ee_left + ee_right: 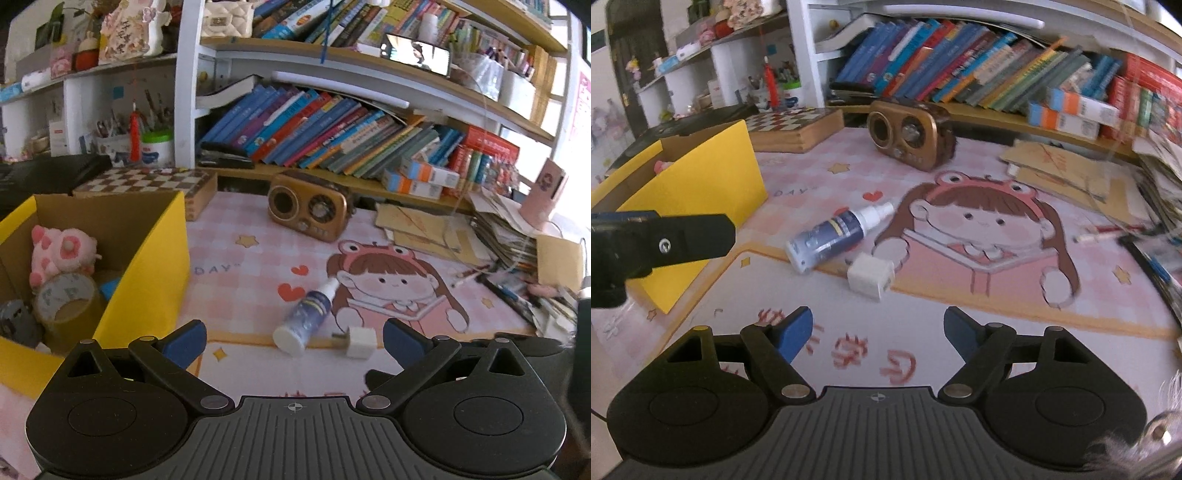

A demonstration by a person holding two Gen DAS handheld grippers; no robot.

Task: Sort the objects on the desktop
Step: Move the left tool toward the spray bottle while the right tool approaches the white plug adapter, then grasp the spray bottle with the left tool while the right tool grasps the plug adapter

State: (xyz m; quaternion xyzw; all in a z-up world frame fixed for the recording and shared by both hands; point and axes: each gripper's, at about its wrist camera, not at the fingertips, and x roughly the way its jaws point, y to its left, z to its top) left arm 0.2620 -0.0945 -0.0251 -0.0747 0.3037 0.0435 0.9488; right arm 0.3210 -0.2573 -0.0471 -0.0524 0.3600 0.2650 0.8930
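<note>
**Two items left to be sorted on cluttered worktop**

Both the left hand-held gripper (293, 339) and the right hand-held gripper (878, 334) are held wide open and empty. Just beyond, a white charger plug (870, 277) and spray bottle (836, 234) are seen lying close together; one must likely be grasped next and carried to the yellow box (147, 273).

The left gripper (293, 341) has its jaws spread wide, and nothing is between the blue fingertips (188, 338). It points forward and a little down over the tabletop. The right gripper (879, 332) also has the jaws wide apart and it holds nothing; its blue fingertips (796, 332) hang above the tabletop without touching it. In the right wrist view, the black body of the left gripper (661, 243) shows at the left edge.
</note>
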